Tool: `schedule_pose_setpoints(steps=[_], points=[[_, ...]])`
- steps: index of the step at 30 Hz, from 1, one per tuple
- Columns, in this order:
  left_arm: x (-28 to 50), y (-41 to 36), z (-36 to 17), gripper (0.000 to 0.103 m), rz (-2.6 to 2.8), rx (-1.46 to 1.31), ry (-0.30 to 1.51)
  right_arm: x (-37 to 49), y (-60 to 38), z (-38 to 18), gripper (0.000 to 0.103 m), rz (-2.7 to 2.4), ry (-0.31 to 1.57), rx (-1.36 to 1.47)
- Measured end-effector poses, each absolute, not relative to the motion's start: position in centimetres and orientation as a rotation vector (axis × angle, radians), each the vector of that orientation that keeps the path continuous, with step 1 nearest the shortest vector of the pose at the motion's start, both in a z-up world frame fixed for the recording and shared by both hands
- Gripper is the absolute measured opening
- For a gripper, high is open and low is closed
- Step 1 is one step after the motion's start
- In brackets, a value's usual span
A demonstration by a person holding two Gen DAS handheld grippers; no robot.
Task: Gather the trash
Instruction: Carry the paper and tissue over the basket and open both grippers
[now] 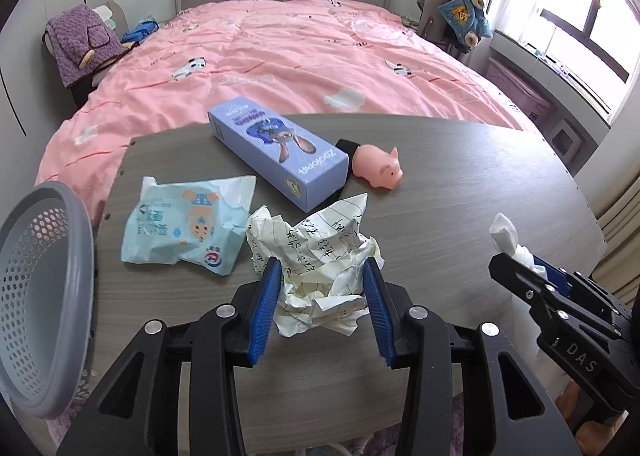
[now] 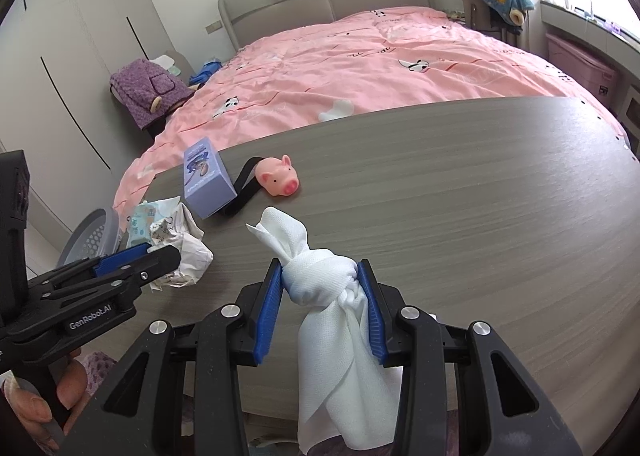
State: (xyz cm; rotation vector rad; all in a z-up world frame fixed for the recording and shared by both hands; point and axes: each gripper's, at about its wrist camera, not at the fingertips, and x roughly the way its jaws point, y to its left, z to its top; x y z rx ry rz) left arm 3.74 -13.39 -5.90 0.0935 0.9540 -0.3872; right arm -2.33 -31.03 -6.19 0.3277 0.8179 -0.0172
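Pinched upright in the right gripper, a knotted tissue points tableward; left gripper squeezes crumpled paper.

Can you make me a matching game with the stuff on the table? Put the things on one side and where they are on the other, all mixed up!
Things:
1. crumpled paper
2. knotted white cloth
3. pink toy pig
4. grey basket

Places:
A. just off the table's left edge
B. between the left gripper's fingers
C. beside the purple box
D. pinched in the right gripper

Pairs: 1-B, 2-D, 3-C, 4-A
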Motion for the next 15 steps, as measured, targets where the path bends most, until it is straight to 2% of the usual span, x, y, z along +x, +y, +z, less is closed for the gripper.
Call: schedule_pose_setpoints(steps=[15], points=[[2.8,-4.3,-2.6,0.041,-0.265,0.005,0.844,-0.8,-23.8,-4.0,0.037,0.092,0.801,0.246]])
